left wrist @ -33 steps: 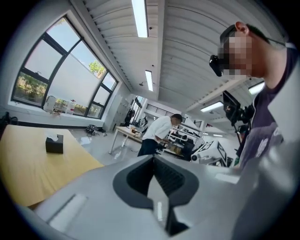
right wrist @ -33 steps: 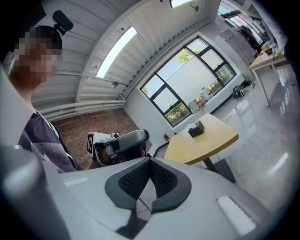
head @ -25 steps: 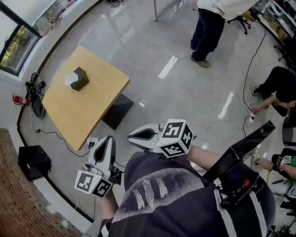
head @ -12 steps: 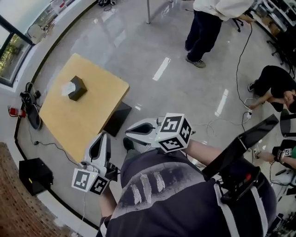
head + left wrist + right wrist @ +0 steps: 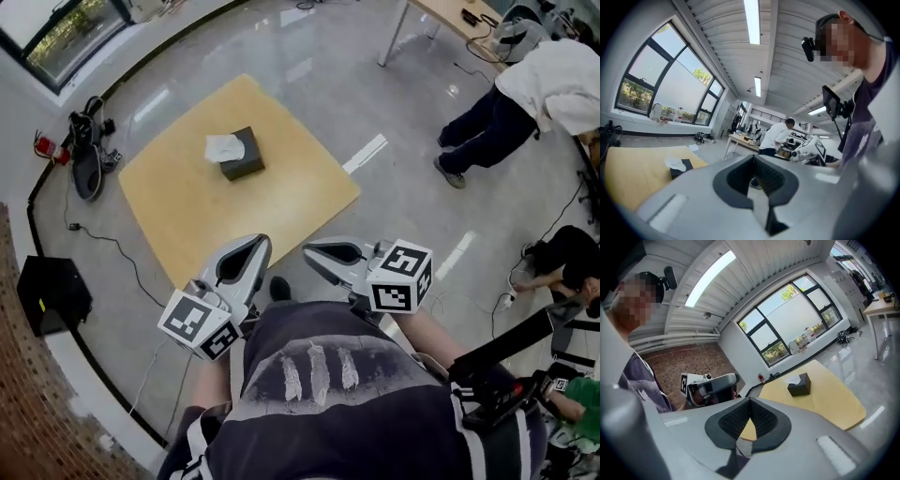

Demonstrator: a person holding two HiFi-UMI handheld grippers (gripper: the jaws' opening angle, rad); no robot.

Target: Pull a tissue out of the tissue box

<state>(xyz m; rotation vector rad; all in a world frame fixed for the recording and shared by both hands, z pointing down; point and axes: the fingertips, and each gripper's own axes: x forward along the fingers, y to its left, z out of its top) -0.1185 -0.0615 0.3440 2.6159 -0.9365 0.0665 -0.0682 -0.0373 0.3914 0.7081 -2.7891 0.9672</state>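
1. Plainly, no part of the pull is done. The tissue (image 5: pixel 222 147) stands out of the top of the box (image 5: pixel 244 156), toward its 10 o'clock side in the head view, and neither tool touches it.
2. The box sits on the table (image 5: pixel 187 211), a little toward 1 o'clock from the table's middle. It is well apart from both grippers and lies at about 11 o'clock from them.
3. The left gripper (image 5: pixel 251 248) hangs over the floor just off the table's 5 o'clock edge. Its jaws are closed together with nothing between them. In its own view the box shows out at 9 o'clock, beyond the jaws.
4. The right gripper (image 5: pixel 317 251) is near it, at its 3 o'clock. Its jaws are likewise pressed together and empty, and its own view shows the box at 1 o'clock, far past the jaws.
5. The whole task seems left to do. The person must reach the table, part one pair of jaws, close them on the raised tissue and draw it up and out.
6. The box looks light and may rise with the tissue. The other gripper will likely need to steady it.
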